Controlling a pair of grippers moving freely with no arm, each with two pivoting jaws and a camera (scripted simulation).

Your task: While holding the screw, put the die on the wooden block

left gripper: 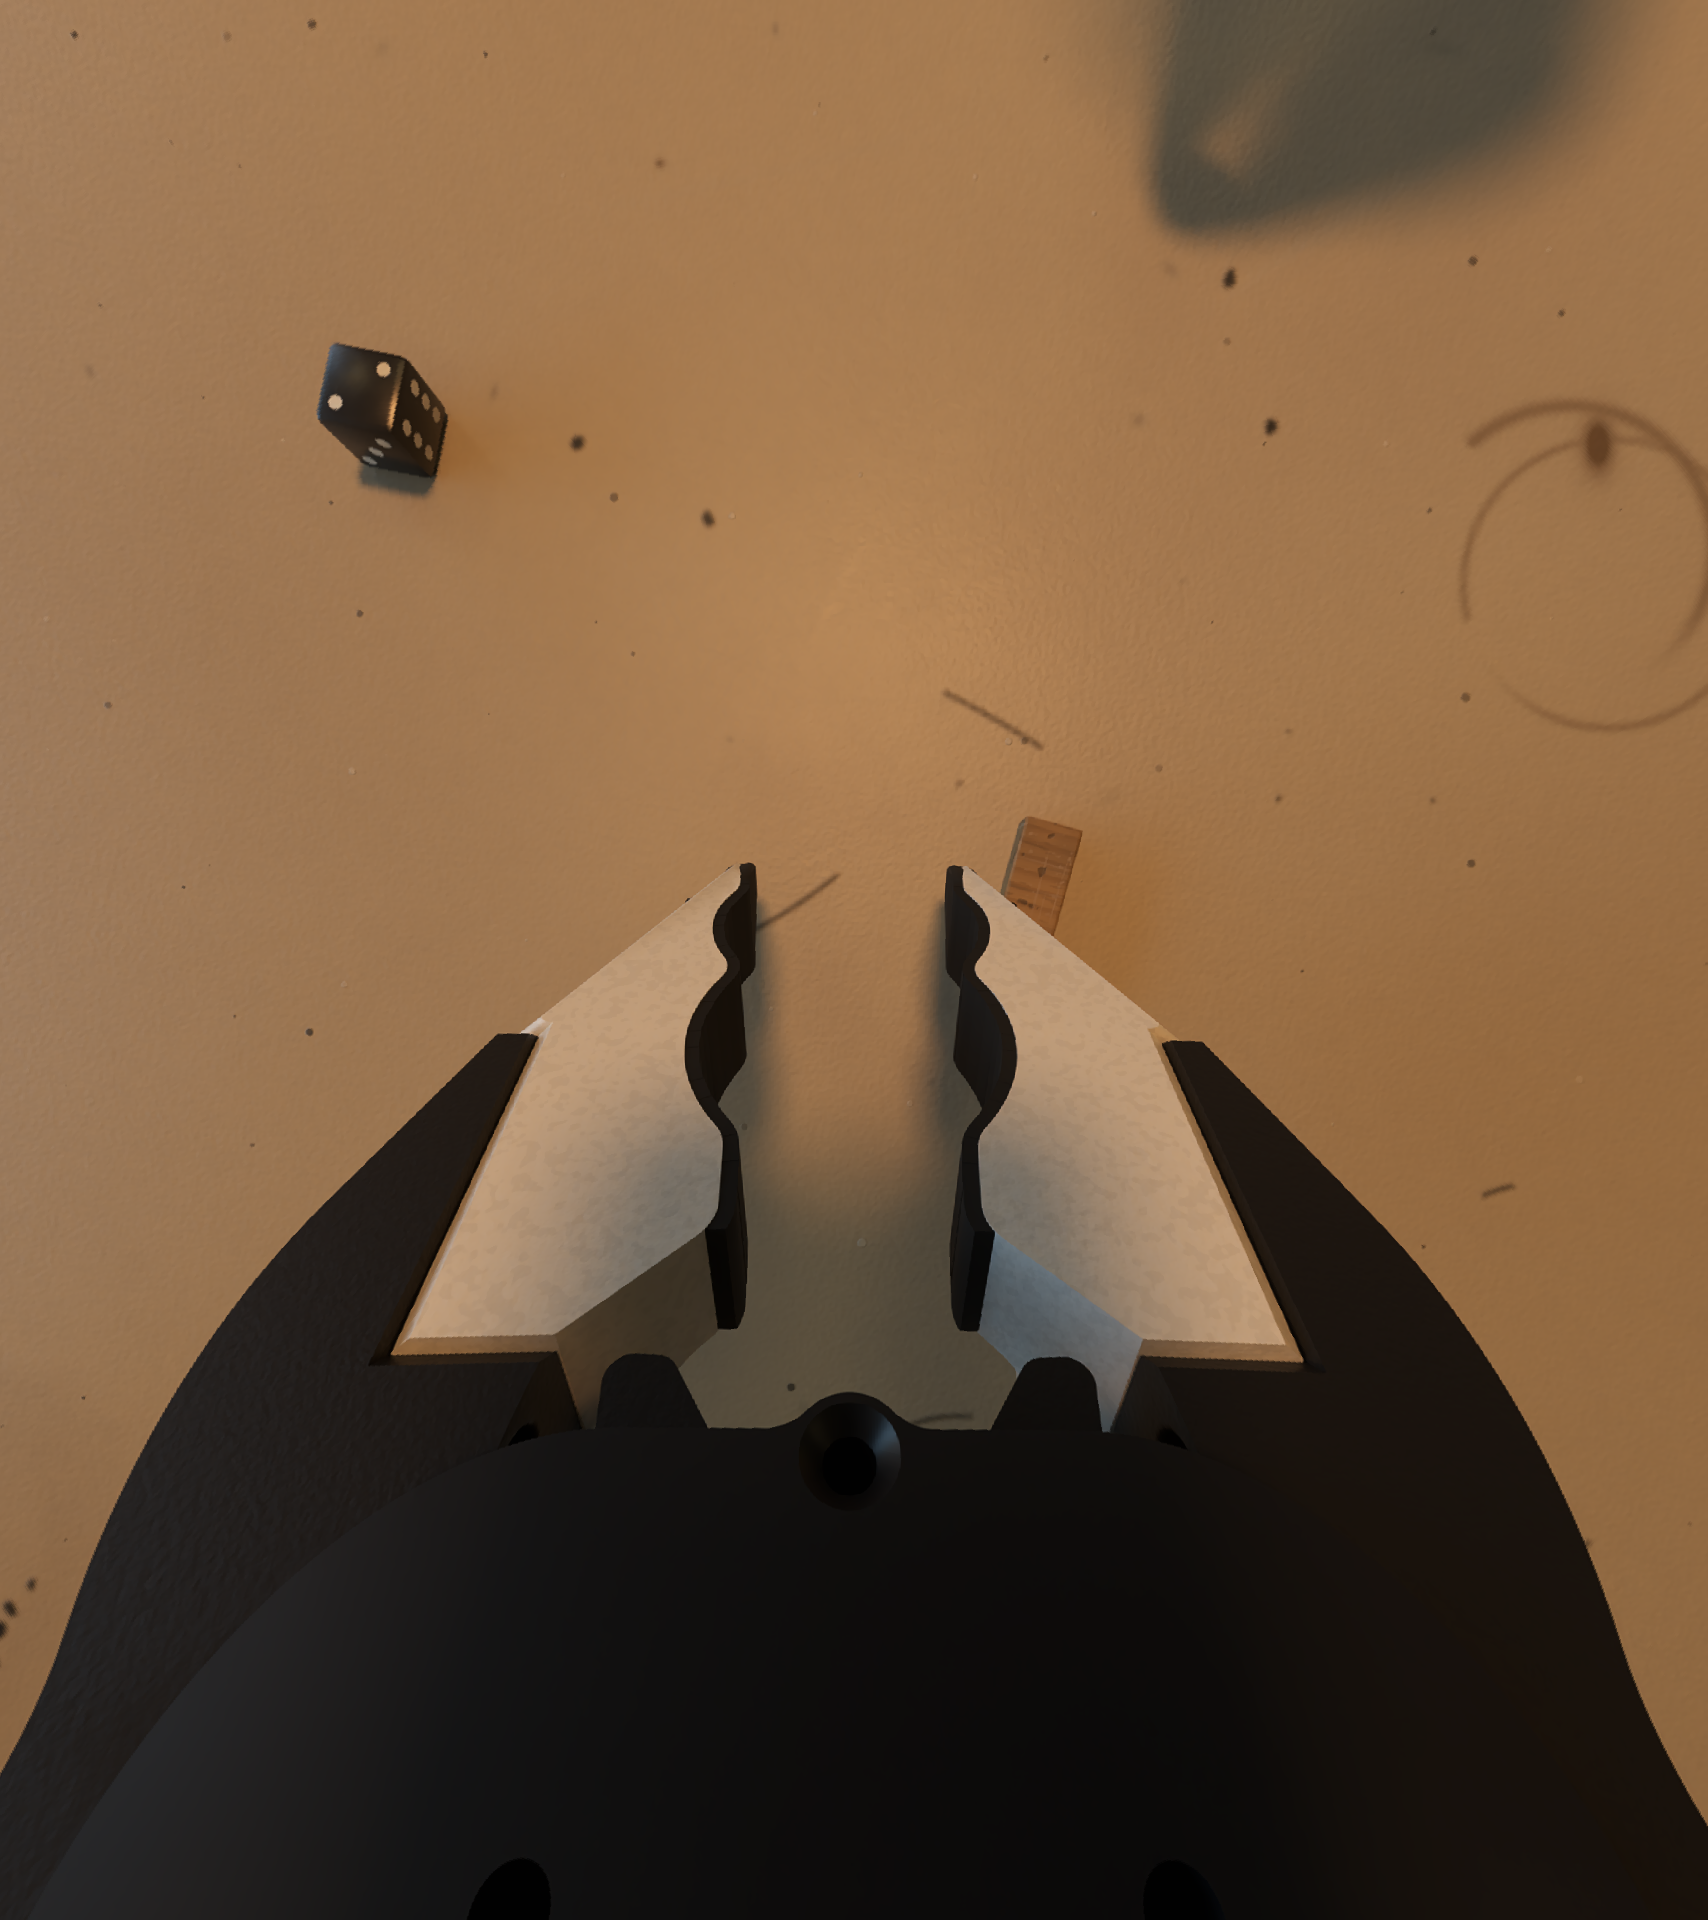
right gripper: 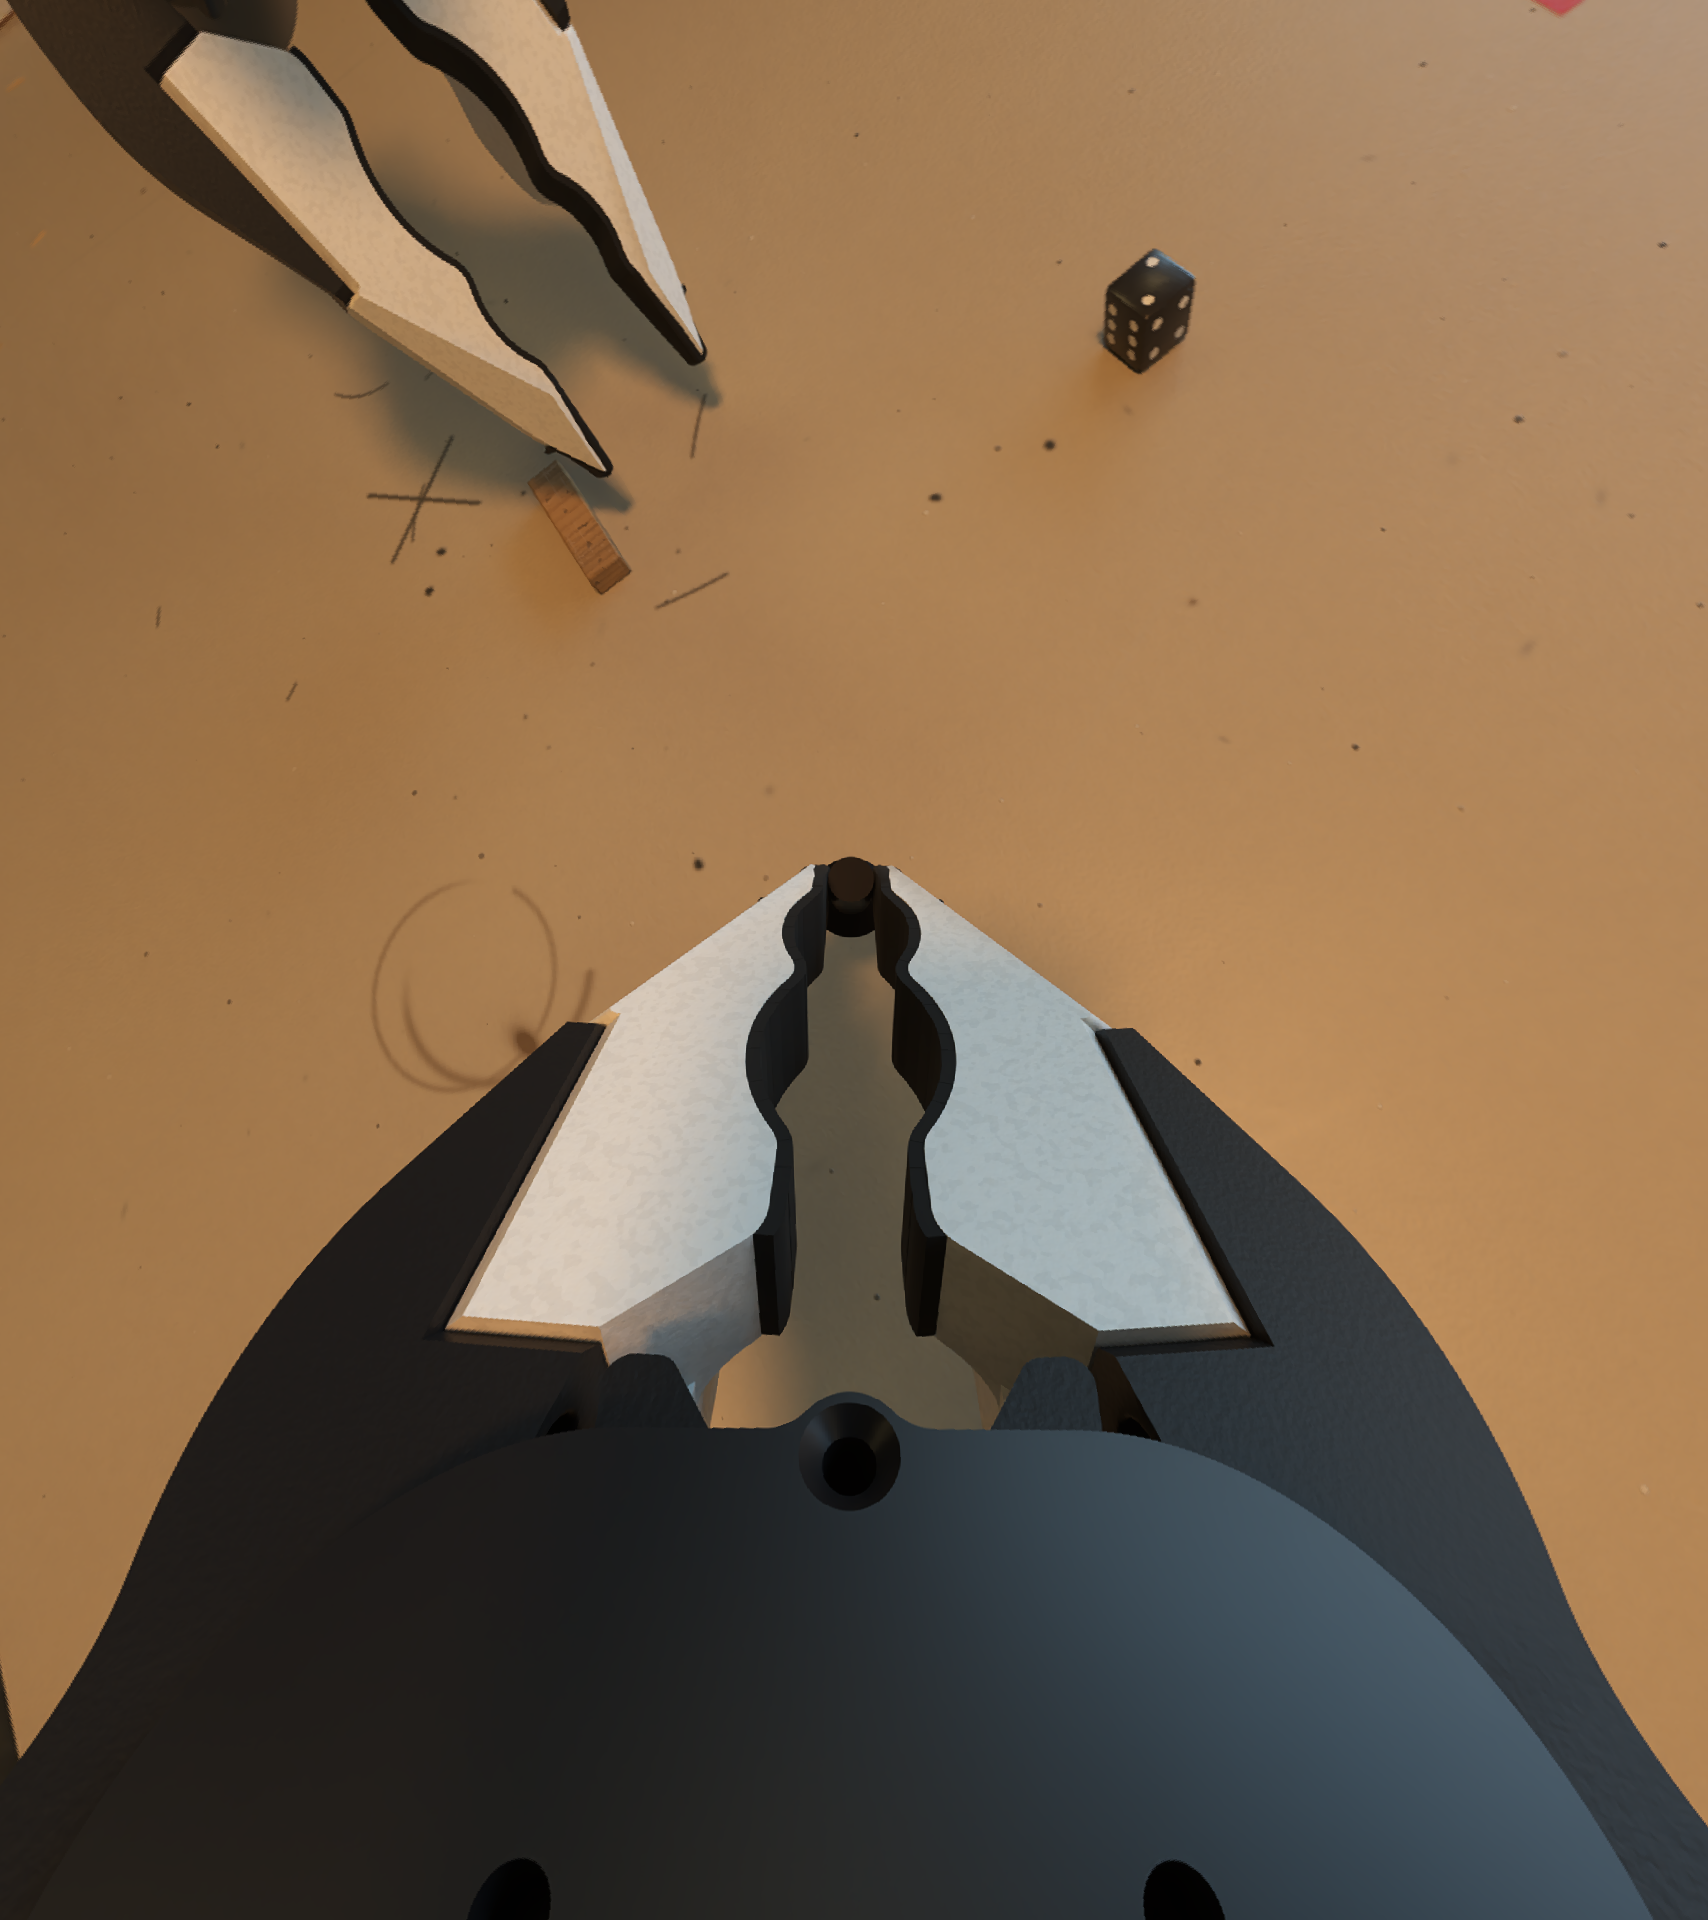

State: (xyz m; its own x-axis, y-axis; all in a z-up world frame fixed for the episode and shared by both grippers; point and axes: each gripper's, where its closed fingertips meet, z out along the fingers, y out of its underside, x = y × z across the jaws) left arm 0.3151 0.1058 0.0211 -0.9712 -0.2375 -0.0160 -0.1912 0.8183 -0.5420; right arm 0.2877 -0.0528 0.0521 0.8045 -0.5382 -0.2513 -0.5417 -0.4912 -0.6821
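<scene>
Grippers: two, each with two pale fingers edged in black.
Left gripper (left gripper: 850, 883): fingers spread apart with nothing between them, pointing down at the table (left gripper: 829, 416). In the right wrist view it appears at the upper left (right gripper: 652, 410).
Right gripper (right gripper: 851, 883): fingertips pinched together on the screw.
Screw (right gripper: 850, 881): one, dark, only its round end showing between the right gripper's tips.
Die (left gripper: 382, 410): one, black with white pips, resting on the table well apart from both grippers and from the block; also seen at the upper right of the right wrist view (right gripper: 1148, 309).
Wooden block (right gripper: 580, 527): one, small, pale and flat on the table, just beside one fingertip of the left gripper; partly hidden behind that finger in the left wrist view (left gripper: 1042, 868).
Table: tan, speckled with dark dots, thin scratches and one ring-shaped stain (left gripper: 1608, 566).
</scene>
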